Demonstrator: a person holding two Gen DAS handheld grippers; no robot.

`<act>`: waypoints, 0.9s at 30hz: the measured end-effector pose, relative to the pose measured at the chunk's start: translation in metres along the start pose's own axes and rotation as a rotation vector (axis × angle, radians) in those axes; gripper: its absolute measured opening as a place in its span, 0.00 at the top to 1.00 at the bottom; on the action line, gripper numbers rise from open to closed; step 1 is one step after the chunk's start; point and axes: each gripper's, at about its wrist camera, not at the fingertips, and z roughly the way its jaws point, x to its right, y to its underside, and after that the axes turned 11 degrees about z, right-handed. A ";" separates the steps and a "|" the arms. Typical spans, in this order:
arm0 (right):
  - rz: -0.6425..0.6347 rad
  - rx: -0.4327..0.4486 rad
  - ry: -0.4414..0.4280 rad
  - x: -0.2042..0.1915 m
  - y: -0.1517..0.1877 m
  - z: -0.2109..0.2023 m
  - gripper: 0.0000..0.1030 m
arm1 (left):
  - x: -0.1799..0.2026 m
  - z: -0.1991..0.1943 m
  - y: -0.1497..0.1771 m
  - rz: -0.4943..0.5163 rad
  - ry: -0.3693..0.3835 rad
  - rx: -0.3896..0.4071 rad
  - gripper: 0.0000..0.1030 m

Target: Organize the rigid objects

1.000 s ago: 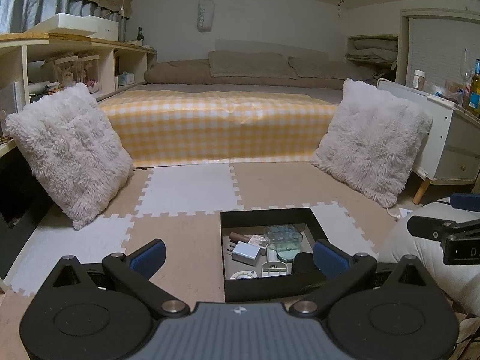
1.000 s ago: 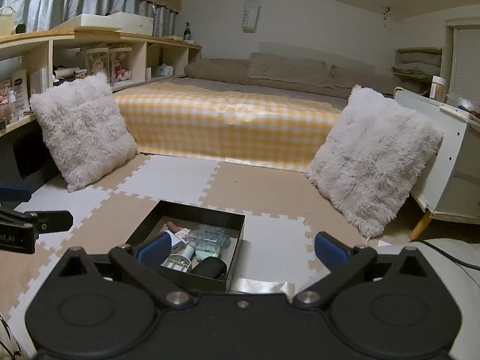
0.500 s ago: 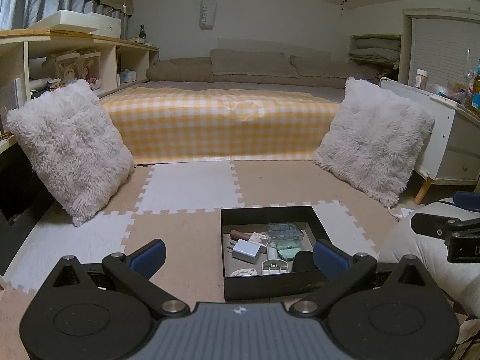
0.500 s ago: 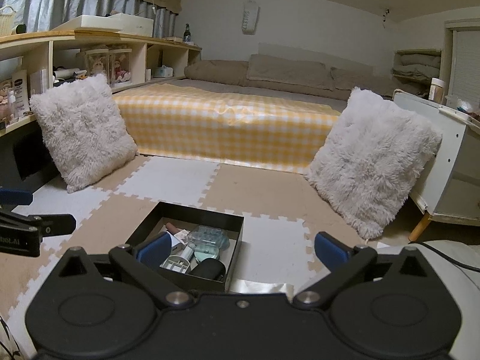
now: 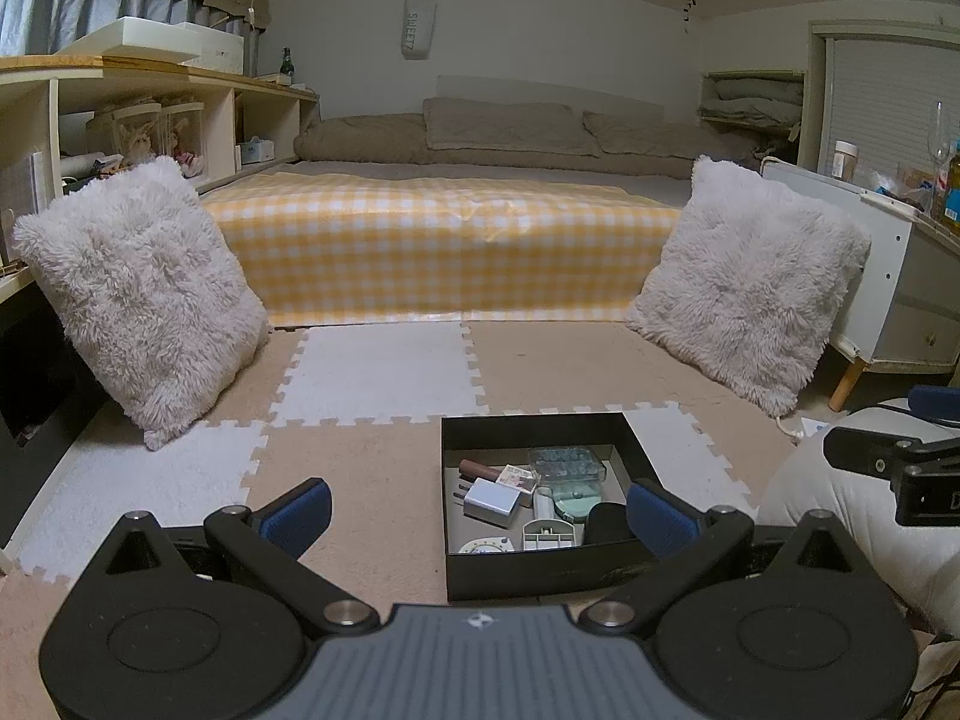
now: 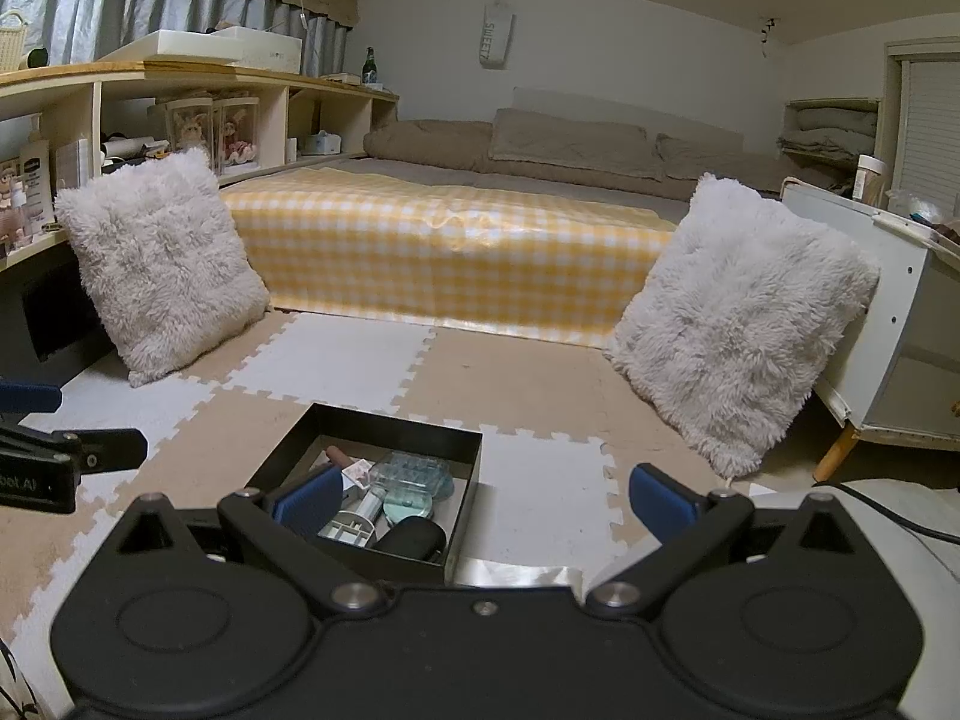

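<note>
Almost nothing has moved over the last second: both views have crept a touch nearer to the black box (image 5: 543, 573), and its contents lie as they did.

Left to right across the floor: a fluffy white cushion (image 5: 141, 294) leans by the shelves, then beige and white foam mats (image 5: 372, 366), then the box, then a second cushion (image 5: 753, 276) by a white cabinet.

The left gripper (image 5: 477, 507) hovers low, its blue-padded fingers spread wide and holding nothing. The right gripper (image 6: 486, 492) is likewise spread wide and empty.

Inside the box sit the hard items, crowded together: a brown tube (image 5: 480, 469), a white charger plug (image 5: 493, 501), a small printed packet (image 5: 519, 477), a clear ribbed case (image 5: 567, 462), a mint green case (image 5: 579, 503), a grey plastic holder (image 5: 553, 535) and a black rounded thing (image 5: 606, 525).

Risks, as I judge them: items touch, so closing on one may drag or pinch its neighbour. Wide fingers could catch the box wall and shove the light box across the mat. Smooth cases may slip.
</note>
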 end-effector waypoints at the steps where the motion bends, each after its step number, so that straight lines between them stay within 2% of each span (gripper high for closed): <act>1: 0.000 0.001 0.000 0.000 0.000 0.000 0.00 | 0.000 0.000 0.000 0.000 0.000 0.000 0.00; 27: -0.007 0.000 0.003 0.002 0.002 0.001 0.00 | 0.001 0.001 0.001 -0.004 -0.002 0.000 0.00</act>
